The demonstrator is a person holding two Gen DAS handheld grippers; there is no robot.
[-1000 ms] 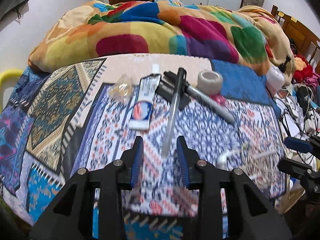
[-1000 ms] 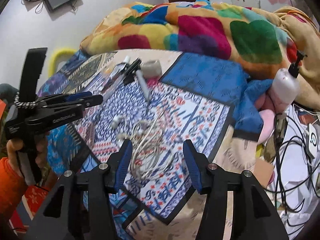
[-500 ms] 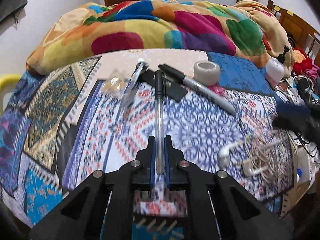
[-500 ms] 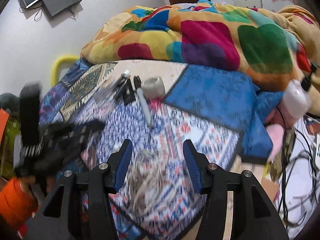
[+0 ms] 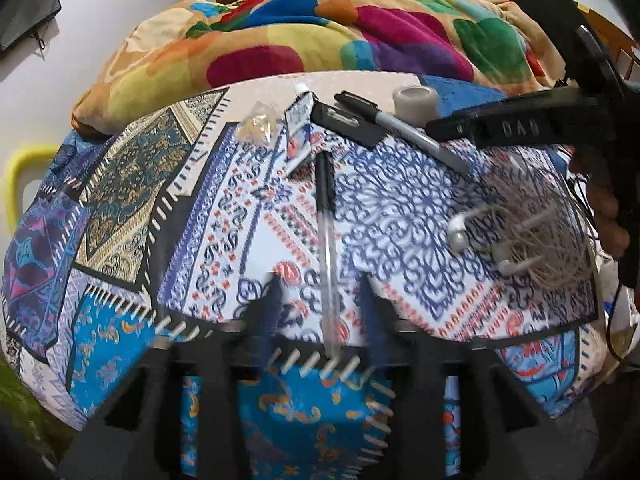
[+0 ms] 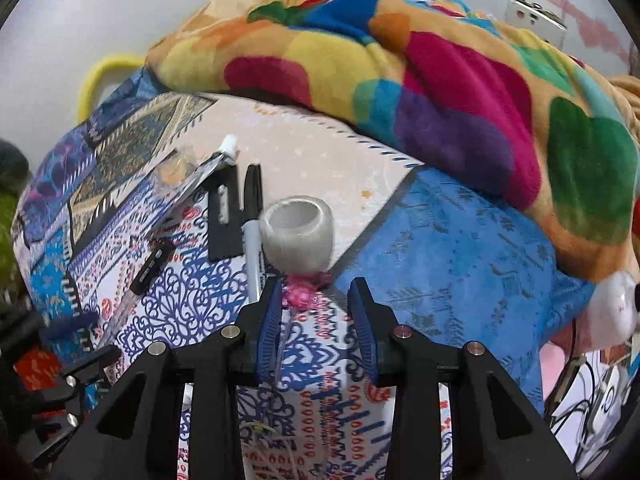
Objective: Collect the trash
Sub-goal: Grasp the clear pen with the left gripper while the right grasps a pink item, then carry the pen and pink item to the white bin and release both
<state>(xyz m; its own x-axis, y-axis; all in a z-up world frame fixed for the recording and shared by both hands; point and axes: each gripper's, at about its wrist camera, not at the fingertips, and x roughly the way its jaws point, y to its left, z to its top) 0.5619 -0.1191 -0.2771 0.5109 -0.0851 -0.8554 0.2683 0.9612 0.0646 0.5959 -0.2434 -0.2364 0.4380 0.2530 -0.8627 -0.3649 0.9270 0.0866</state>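
A clear pen with a black cap (image 5: 327, 248) lies on the patterned bedspread (image 5: 224, 216), its near end between my left gripper's (image 5: 320, 300) open, blurred fingers; it is loose. It also shows in the right wrist view (image 6: 140, 280). My right gripper (image 6: 316, 292) is open, its fingers either side of a pink crumpled wrapper (image 6: 301, 292) just in front of a roll of tape (image 6: 298, 236). The right gripper's body (image 5: 520, 128) shows in the left wrist view. A crumpled clear wrapper (image 5: 258, 126) and a toothpaste tube (image 5: 299, 128) lie further back.
A grey marker (image 5: 404, 130), a black flat piece (image 5: 348, 122) and tangled white earphones with string (image 5: 520, 236) lie on the bedspread. A colourful blanket (image 6: 400, 72) is heaped behind. A white bottle (image 6: 612, 312) and cables are at the right.
My left gripper was shut on the pen half a second ago and has opened; the pen lies loose. My right gripper moved forward to the pink wrapper by the tape roll.
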